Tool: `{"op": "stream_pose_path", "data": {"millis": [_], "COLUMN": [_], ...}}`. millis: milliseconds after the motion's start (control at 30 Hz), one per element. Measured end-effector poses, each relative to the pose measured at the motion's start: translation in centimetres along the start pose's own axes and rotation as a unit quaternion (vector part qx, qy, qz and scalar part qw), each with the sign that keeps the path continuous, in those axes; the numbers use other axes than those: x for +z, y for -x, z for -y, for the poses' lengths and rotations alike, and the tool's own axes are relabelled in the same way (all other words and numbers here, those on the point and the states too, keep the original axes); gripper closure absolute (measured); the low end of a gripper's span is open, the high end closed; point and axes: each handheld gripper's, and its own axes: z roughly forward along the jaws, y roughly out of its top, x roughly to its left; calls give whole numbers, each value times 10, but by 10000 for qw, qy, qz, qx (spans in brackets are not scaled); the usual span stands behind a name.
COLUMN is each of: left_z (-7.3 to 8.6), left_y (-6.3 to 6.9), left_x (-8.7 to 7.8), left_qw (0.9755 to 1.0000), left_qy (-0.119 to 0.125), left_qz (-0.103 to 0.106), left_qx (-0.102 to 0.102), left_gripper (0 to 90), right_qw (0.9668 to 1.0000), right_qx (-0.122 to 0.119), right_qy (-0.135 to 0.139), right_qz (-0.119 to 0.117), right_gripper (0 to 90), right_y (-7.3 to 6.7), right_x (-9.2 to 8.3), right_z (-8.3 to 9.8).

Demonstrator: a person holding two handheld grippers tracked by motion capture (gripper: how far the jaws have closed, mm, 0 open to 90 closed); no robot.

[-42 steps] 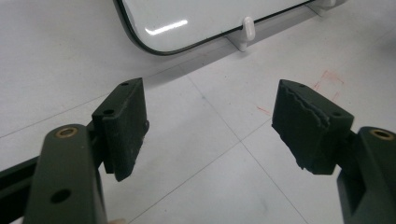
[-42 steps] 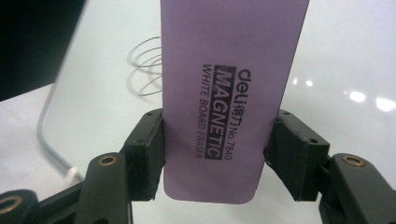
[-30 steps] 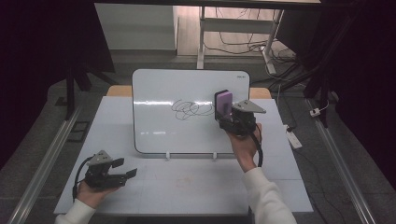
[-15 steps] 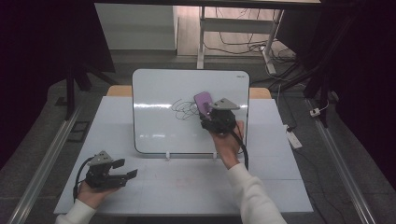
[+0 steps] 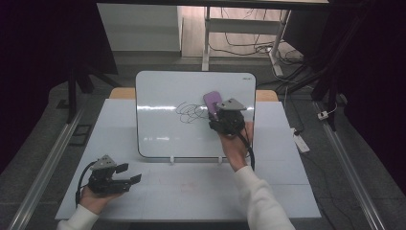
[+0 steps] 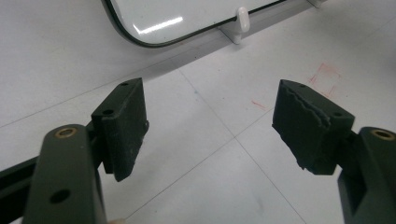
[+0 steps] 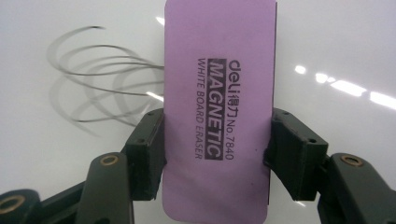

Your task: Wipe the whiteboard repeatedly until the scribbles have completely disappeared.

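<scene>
Currently the right gripper (image 5: 216,108) is clamped on the flat purple rectangular whiteboard eraser (image 7: 218,107), both pads pressing its long sides. Eraser sits against the glossy white rounded-corner whiteboard (image 5: 163,96), right of centre, just beside the thin black looping scribble (image 7: 100,88). Board stands tilted in small white clips (image 6: 242,17) at the far middle of the white tabletop (image 5: 191,191). Left gripper (image 5: 131,173) rests near the front-left corner, jaws apart, nothing between them.

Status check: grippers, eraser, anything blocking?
Right gripper shut on purple eraser, at the whiteboard beside the scribble. Left gripper open, idle over table. Nothing blocking.
</scene>
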Motion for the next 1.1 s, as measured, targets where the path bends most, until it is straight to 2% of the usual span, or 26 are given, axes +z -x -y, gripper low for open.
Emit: {"op": "stream_pose_path", "data": {"millis": [33,67,100,167,200,233,267,333,400,467,500,533,567,600,633,667,733,800,867,1100], "left_z": [0,0,0,0,0,0,0,0,1,1,1,1,1,1,1,1,0,0,0,0], "left_y": [0,0,0,0,0,0,-1,-1,-2,-2,-2,-2,-2,-2,-1,-1,-1,-1,-2,-2], "left_x": [0,0,0,0,0,-1,-1,-2,-3,-3,-3,-3,-3,-3,-3,-3,-3,-3,-3,-3], "left_qw": [10000,10000,10000,10000,10000,10000,10000,10000,10000,10000,10000,10000,10000,10000,10000,10000,10000,10000,10000,10000], "left_qy": [0,-1,2,6,7,10,13,18,35,41,43,45,47,47,48,49,48,50,60,68], "left_qz": [0,0,4,11,19,19,21,20,-1,4,-2,-5,-7,-14,-14,-10,-13,-8,-6,18], "left_qx": [0,0,-2,0,0,-7,-9,0,-26,-34,-39,-37,-35,-32,-28,-24,-27,-29,-24,-23], "left_gripper": [268,268,268,268,268,268,268,268,268,268,268,268,268,268,268,267,267,267,267,267], "right_qw": [10000,10000,9996,9987,9983,9983,9977,9980,9988,9997,9997,9999,9999,9994,9994,9989,9988,9988,9991,9998], "right_qx": [-36,-36,-177,-286,-353,-353,-561,-463,-429,-244,-244,-54,-54,98,98,249,314,263,144,39], "right_qy": [-12,-12,-31,-55,-74,-74,-92,-108,-91,-93,-93,-67,-67,-55,-55,-42,-36,-65,-38,-12], "right_qz": [-68,-68,-232,-425,-457,-457,-375,-418,-211,-27,-27,149,149,329,329,396,368,404,393,201], "right_gripper": [408,408,408,408,408,408,408,408,408,408,408,408,408,408,408,408,408,408,408,408], "right_y": [-8,-8,-26,-42,-49,-49,-57,-52,-39,-19,-19,3,3,22,22,35,39,37,30,15], "right_x": [2,2,7,12,14,14,15,14,10,4,4,-2,-2,-7,-7,-9,-10,-9,-6,1], "right_z": [0,0,-1,-1,-1,-1,-1,-1,-1,-1,-1,-1,-1,-2,-2,-2,-3,-4,-7,-13]}}
